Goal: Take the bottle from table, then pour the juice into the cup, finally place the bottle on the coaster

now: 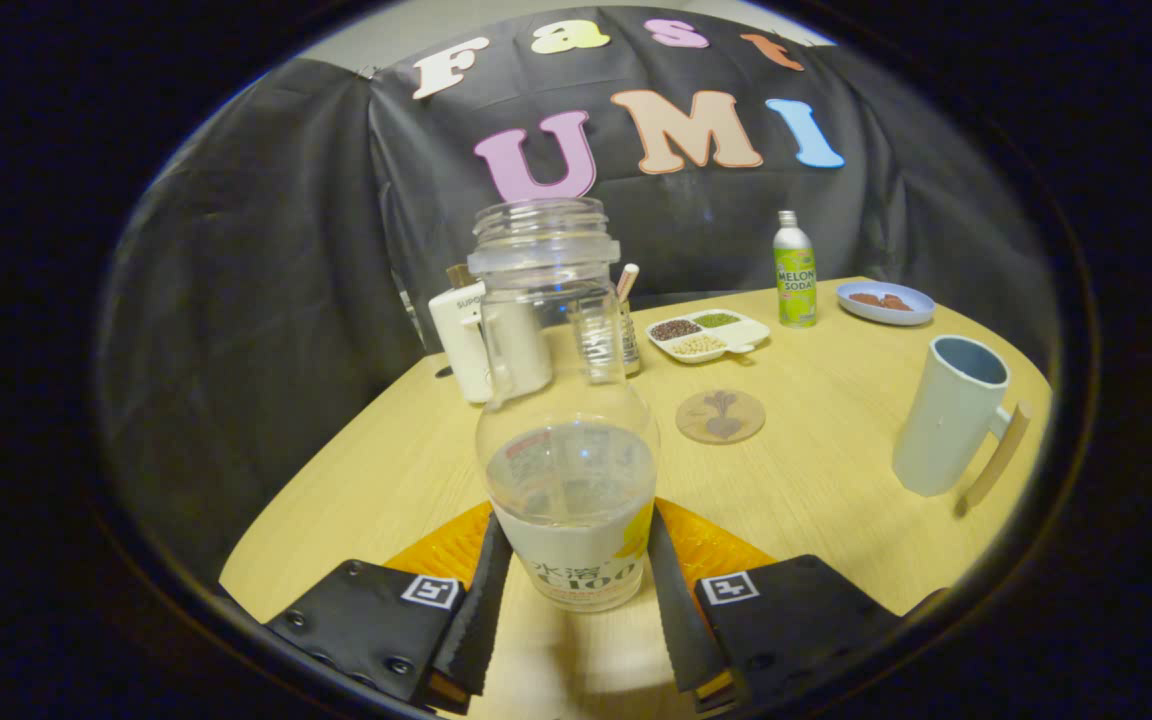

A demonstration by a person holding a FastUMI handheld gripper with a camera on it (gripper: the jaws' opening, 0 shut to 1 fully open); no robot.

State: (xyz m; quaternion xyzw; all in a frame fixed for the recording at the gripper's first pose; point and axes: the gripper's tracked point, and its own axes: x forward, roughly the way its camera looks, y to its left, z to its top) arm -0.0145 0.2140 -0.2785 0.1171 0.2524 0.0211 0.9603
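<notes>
Gripper (576, 600) fingers clamp the uncapped bottle (568, 440) low on its body, upright above the table (816, 480). Step: carry to cup (948, 415) on the right, tilt mouth over rim. Coaster (721, 416) waits beyond.

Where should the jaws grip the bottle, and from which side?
Grip the bottle on its wide lower body, at the label band, coming in level from the near side, as the gripper does now: the jaws sit on both sides of that band and seem to press on it. The bottle stands upright with its cap off and liquid inside, and the neck narrows, so a low side grip keeps it steady for pouring.
</notes>
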